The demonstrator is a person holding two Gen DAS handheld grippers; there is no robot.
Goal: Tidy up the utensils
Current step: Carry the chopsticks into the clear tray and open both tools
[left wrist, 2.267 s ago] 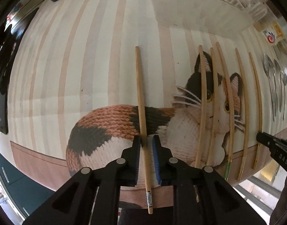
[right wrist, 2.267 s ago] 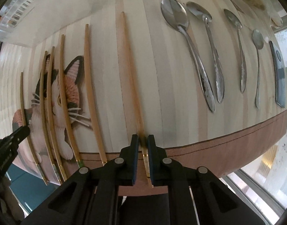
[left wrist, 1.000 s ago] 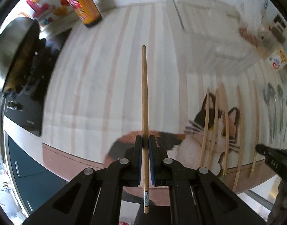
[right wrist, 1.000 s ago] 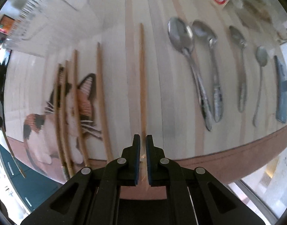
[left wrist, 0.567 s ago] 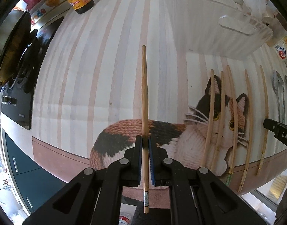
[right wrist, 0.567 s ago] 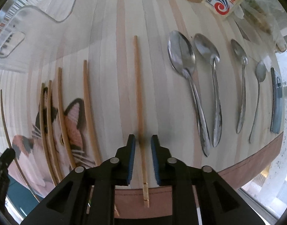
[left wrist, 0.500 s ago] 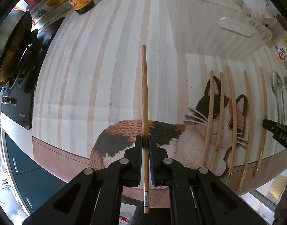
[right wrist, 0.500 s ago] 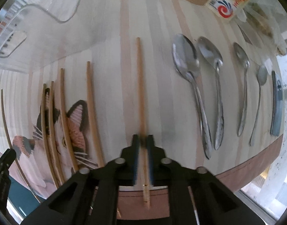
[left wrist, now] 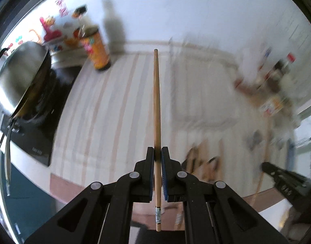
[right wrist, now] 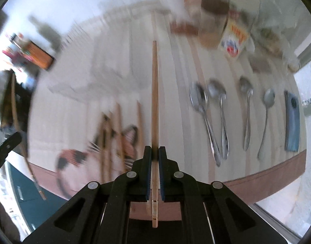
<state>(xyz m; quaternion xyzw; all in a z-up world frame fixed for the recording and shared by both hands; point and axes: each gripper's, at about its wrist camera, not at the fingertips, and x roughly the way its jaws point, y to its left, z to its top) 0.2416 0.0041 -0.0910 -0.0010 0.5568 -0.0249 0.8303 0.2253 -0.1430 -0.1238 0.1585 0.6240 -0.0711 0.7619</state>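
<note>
Clamping chopstick (left wrist: 157, 109) — left hand-held gripper (left wrist: 157, 152), lifted

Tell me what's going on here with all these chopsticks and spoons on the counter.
A person is sorting utensils with two handheld grippers. The left gripper is shut on a chopstick, lifted off the cat-print mat. The right gripper is shut on another chopstick. More chopsticks lie on the mat, and four spoons lie in a row to their right. Both views are motion-blurred.
</note>
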